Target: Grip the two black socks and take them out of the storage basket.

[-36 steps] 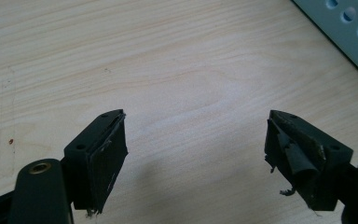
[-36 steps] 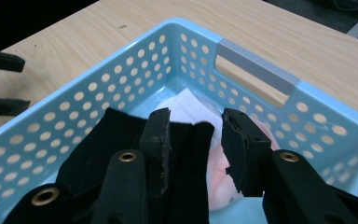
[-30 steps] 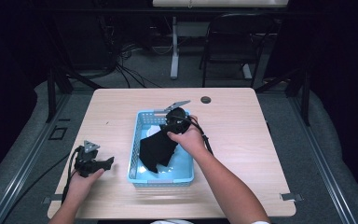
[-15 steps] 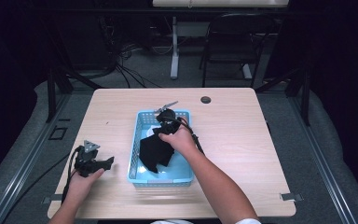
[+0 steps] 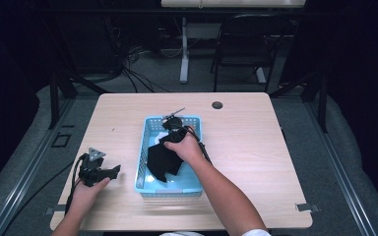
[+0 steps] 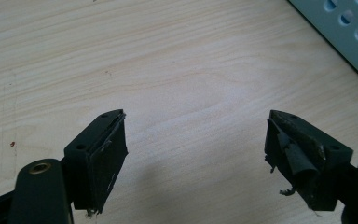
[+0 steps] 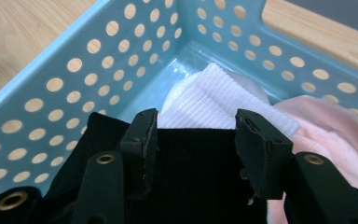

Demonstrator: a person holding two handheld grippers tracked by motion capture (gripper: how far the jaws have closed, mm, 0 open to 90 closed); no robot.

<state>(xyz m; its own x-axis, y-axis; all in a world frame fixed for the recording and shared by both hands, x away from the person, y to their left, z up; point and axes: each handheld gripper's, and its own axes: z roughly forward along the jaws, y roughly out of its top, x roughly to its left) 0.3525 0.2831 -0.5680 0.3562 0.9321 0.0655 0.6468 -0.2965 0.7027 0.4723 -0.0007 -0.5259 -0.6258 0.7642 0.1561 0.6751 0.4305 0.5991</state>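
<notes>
Over the blue basket (image 5: pixel 142 162) on the worktop (image 5: pixel 256 147), the right hand-held gripper (image 5: pixel 170 129) is hanging low, and the person's own hand is covering most of it in the high view, so its jaws are hard to make out there. From the right gripper view they are standing apart, and they have just been opening; the black cloth (image 7: pixel 191 172) is lying between them, with no pad clearly pressing on it, though its lower part is running out of the picture. Beyond that cloth, a white ribbed cloth (image 7: pixel 214 100) and a pink cloth (image 7: pixel 326 130) are lying in the basket, both partly covered. In the high view the black cloth (image 5: pixel 162 160) is draping over the basket's middle and hiding whatever is under it.

Near the worktop's left front corner, the left hand-held gripper (image 5: pixel 109 172) is resting with its jaws spread wide and nothing between them; the left gripper view is showing bare wood and a cut-off corner of the basket (image 6: pixel 349 32).

Compared with a second ago, the right hand has been sinking toward the basket's far end, while the left hand is staying where it was.
</notes>
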